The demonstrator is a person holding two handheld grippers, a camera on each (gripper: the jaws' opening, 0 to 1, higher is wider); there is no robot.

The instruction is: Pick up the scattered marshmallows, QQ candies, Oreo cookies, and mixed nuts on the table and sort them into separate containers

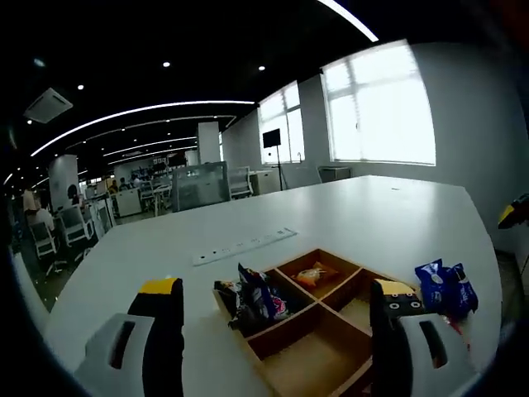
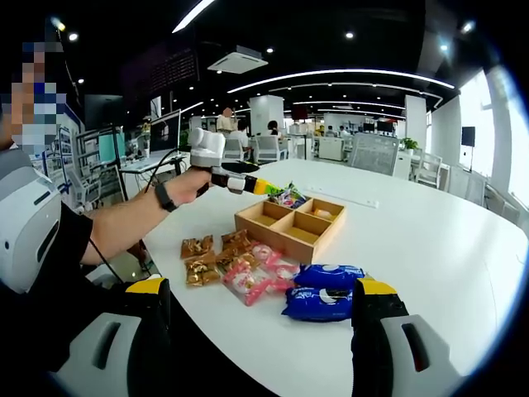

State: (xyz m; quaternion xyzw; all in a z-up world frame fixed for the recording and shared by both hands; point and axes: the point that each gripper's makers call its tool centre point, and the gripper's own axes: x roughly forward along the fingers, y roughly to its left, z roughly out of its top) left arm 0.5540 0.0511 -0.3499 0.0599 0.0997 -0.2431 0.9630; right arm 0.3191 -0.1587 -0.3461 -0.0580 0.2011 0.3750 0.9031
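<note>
A wide white table [image 2: 430,240] fills an open-plan office with ceiling strip lights and bright windows. In the right gripper view, lower left of centre, four brown nut packets [image 2: 197,258] lie beside pink candy packets [image 2: 258,281], then two blue Oreo packs [image 2: 324,289]. Above them sits the wooden four-compartment box [image 2: 291,227], a snack packet [image 2: 289,196] at its far corner. The left gripper [image 2: 266,188] hovers over it; its jaw state is unclear. The right gripper [image 2: 260,308] is wide open, empty.
</note>
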